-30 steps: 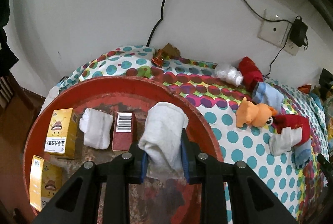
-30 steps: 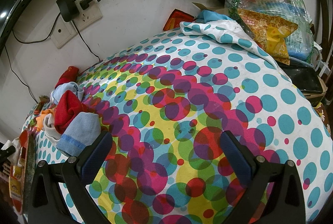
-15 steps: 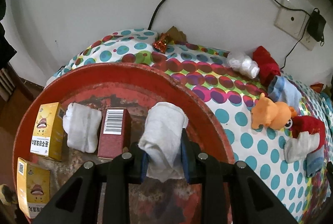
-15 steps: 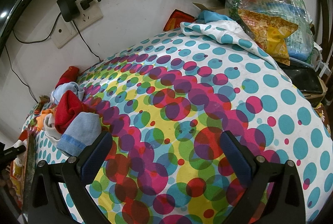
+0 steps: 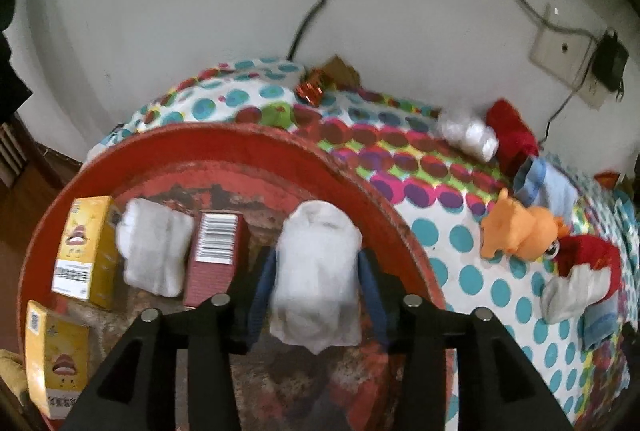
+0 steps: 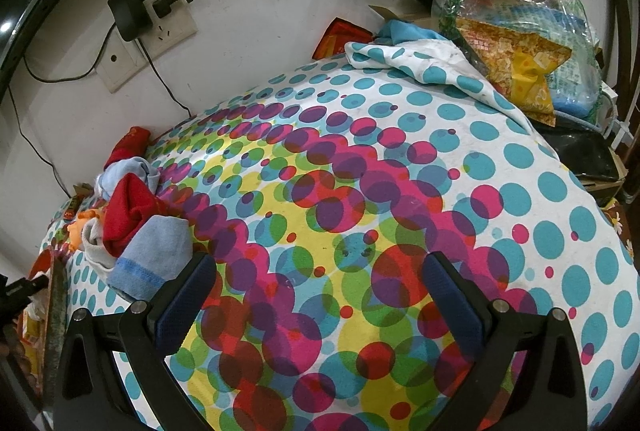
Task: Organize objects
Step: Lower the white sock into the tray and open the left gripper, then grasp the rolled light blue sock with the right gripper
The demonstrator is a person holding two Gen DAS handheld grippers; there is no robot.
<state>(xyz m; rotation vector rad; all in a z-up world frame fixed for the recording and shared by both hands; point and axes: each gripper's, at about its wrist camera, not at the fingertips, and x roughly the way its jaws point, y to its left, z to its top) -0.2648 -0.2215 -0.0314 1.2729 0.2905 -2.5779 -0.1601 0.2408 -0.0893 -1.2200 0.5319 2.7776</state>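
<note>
White sock [image 5: 316,271] now sits loose between the left gripper's [image 5: 316,287] newly parted jaws, lying in the red tray [image 5: 248,147] beside the maroon box [image 5: 216,255]: placement looks done. The right gripper [image 6: 316,295] hovers open, empty.

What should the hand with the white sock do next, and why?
Probably pull back. The left gripper looks open now, its pads apart from the white sock, which sits in the red tray beside the dark red box. More socks wait on the cloth.
</note>
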